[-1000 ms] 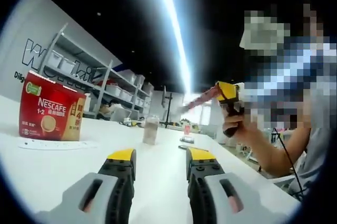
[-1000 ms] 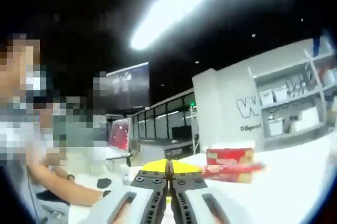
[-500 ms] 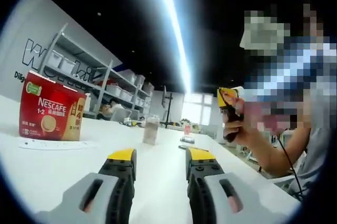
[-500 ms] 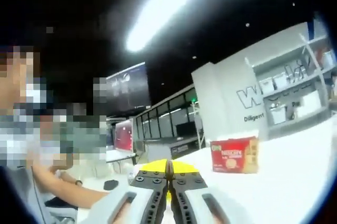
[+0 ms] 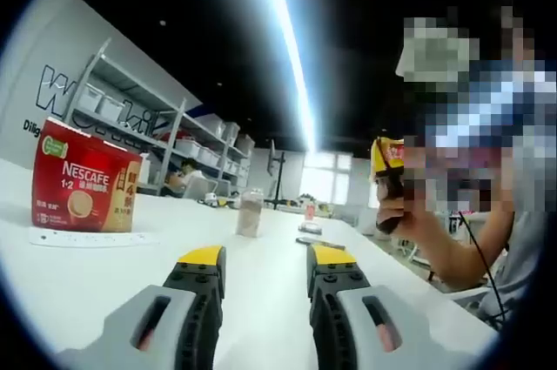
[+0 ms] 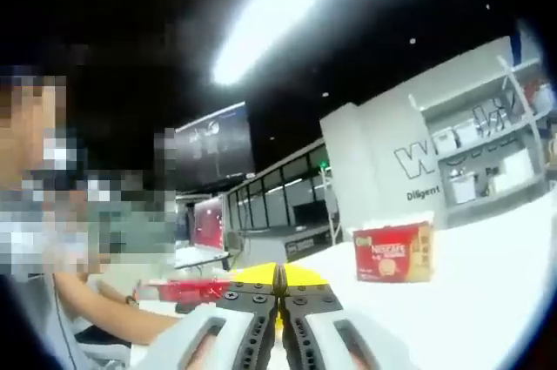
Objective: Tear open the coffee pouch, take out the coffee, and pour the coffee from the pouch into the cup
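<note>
Red pouch sticks out leftward, clamped in the closed right gripper raised near the person, while the left gripper hovers open and empty over the white tabletop, box far left, cup beyond.

Both views low over table, sharing box.
</note>
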Motion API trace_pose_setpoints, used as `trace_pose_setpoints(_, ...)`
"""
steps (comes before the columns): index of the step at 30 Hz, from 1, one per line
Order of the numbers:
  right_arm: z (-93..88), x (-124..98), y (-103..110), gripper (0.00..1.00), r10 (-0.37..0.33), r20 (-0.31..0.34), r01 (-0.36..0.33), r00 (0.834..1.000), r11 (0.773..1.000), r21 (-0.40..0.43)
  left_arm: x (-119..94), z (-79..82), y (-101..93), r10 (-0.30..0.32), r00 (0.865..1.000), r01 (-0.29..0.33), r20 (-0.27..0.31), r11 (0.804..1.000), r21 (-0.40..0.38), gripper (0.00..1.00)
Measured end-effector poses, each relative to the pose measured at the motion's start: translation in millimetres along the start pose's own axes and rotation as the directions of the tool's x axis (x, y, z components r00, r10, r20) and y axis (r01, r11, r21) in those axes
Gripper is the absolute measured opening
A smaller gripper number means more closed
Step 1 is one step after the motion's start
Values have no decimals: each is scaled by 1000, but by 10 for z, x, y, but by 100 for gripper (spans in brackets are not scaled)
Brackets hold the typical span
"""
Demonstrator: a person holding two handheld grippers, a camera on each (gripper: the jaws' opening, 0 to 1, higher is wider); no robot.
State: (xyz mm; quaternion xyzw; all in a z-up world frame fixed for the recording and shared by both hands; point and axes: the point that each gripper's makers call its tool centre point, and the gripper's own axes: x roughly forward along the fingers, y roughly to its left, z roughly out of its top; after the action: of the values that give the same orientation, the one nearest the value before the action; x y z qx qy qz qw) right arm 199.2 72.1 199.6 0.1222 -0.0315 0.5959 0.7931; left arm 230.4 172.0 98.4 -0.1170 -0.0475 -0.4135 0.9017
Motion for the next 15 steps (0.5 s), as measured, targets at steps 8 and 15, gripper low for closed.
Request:
trace_pose_setpoints(8, 91, 71, -12, 1, -11, -11, 10, 1000, 998, -54, 8, 5, -8, -9, 1000, 9, 2, 1000, 1, 39)
trace_pose_setpoints(15, -48, 101, -378, 1, -2, -16, 2, 1000, 1000, 20, 15, 50, -57, -41, 999, 42, 27, 999, -18, 39)
